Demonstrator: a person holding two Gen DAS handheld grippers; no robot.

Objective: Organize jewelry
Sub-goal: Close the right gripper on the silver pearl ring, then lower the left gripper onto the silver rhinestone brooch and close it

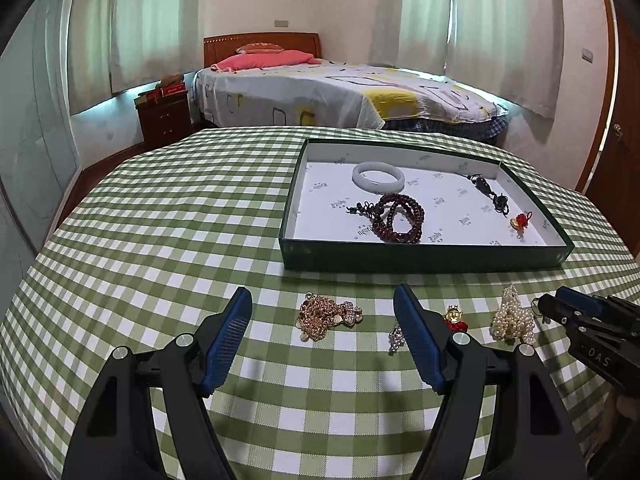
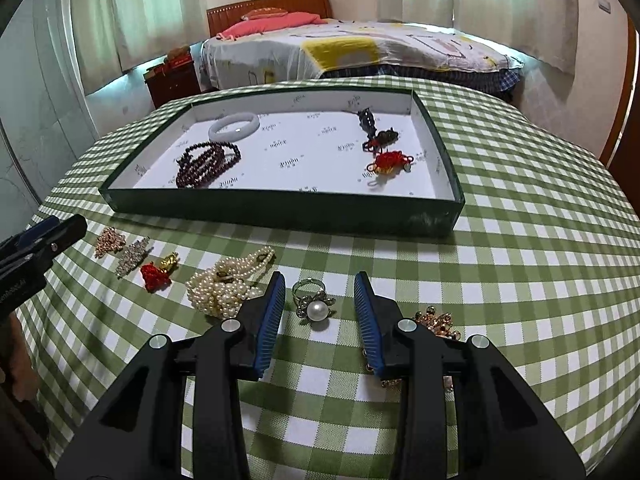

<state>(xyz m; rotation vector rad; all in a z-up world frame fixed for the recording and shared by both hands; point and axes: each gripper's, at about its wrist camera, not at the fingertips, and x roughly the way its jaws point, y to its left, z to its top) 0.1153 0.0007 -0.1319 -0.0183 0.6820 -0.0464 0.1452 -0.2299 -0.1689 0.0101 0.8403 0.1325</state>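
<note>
In the left wrist view my left gripper (image 1: 322, 300) stands open low over the checked cloth, with a heap of gold chain (image 1: 324, 316) on the cloth between its fingers, untouched. In the right wrist view my right gripper (image 2: 319, 276) is open around a pearl ring (image 2: 316, 305) lying on the cloth; the pads stand clear of it. A pearl necklace heap (image 2: 228, 284) lies just left of it. The green tray (image 2: 280, 216) holds a white bangle (image 2: 234, 125), a dark red bead bracelet (image 2: 208, 162), a dark pendant (image 2: 372, 130) and a red knot charm (image 2: 390, 160).
A red-and-gold charm (image 2: 156, 274), a silver crystal piece (image 2: 134, 254) and a rose-gold piece (image 2: 110, 240) lie in a row before the tray. A gold ornament (image 2: 438, 322) is partly hidden behind my right finger. A bed (image 1: 340, 92) stands beyond the table.
</note>
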